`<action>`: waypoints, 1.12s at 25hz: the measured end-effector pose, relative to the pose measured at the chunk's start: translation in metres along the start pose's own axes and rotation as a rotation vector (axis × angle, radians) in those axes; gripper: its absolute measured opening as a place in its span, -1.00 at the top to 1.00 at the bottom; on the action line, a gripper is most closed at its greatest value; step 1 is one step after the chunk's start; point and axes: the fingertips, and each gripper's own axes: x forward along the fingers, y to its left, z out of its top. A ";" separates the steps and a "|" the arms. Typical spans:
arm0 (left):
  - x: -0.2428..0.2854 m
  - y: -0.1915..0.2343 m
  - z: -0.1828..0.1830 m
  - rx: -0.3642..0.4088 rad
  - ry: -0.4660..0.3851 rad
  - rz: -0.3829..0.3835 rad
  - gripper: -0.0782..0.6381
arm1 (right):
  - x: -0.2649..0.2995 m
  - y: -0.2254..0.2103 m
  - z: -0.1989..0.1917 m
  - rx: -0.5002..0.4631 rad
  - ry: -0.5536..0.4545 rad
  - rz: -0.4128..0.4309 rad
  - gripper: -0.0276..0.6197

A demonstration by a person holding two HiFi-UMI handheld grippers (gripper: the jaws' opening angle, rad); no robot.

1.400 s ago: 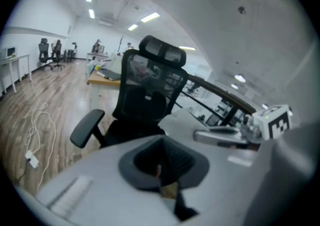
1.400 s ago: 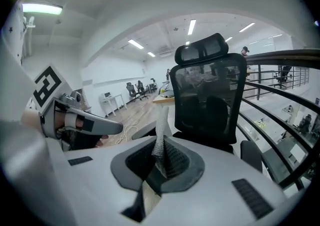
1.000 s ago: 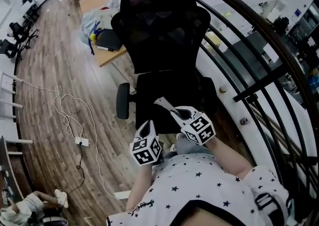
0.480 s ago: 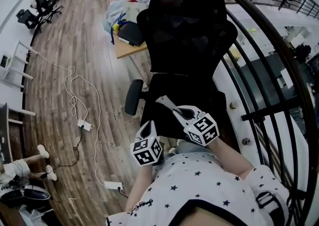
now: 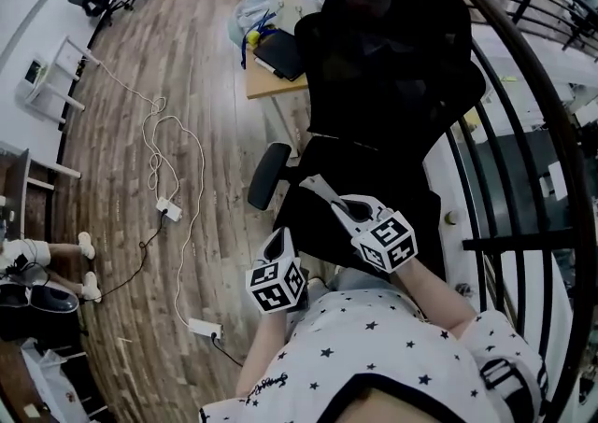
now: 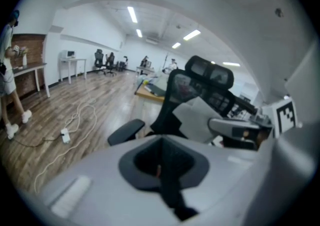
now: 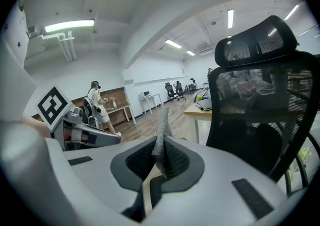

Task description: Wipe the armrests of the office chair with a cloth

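The black office chair (image 5: 392, 76) stands in front of me, its mesh back filling the right of the right gripper view (image 7: 265, 95). Its left armrest (image 5: 267, 176) juts out beside the seat and also shows in the left gripper view (image 6: 126, 131); the other armrest is hidden. My right gripper (image 5: 305, 187) hangs over the seat's front, shut on a grey cloth (image 7: 162, 137) that sticks up from its jaws (image 7: 159, 162). That cloth appears pale in the left gripper view (image 6: 197, 117). My left gripper (image 5: 277, 239) is shut on nothing, below the left armrest (image 6: 161, 169).
A wooden desk (image 5: 280, 80) with a dark flat item and bags stands behind the chair. A white cable with power strips (image 5: 168, 211) trails over the wood floor at left. A black railing (image 5: 523, 132) curves along the right. A person (image 7: 97, 105) stands far off.
The head view has swung, so the chair now sits further right and more floor shows at left. Both grippers hold about the same places, still shut.
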 end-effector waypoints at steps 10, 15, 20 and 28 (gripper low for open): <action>0.013 0.006 0.004 -0.016 0.007 0.033 0.76 | 0.017 -0.018 0.007 0.010 -0.007 0.006 0.83; 0.026 0.017 0.014 -0.008 0.007 0.027 0.76 | 0.030 -0.027 0.011 0.028 -0.013 -0.011 0.83; 0.040 0.038 0.031 0.011 0.011 0.004 0.76 | 0.052 -0.031 0.023 0.032 -0.026 -0.046 0.83; 0.068 0.075 0.050 0.019 0.049 -0.045 0.76 | 0.098 -0.035 0.037 0.048 -0.018 -0.097 0.83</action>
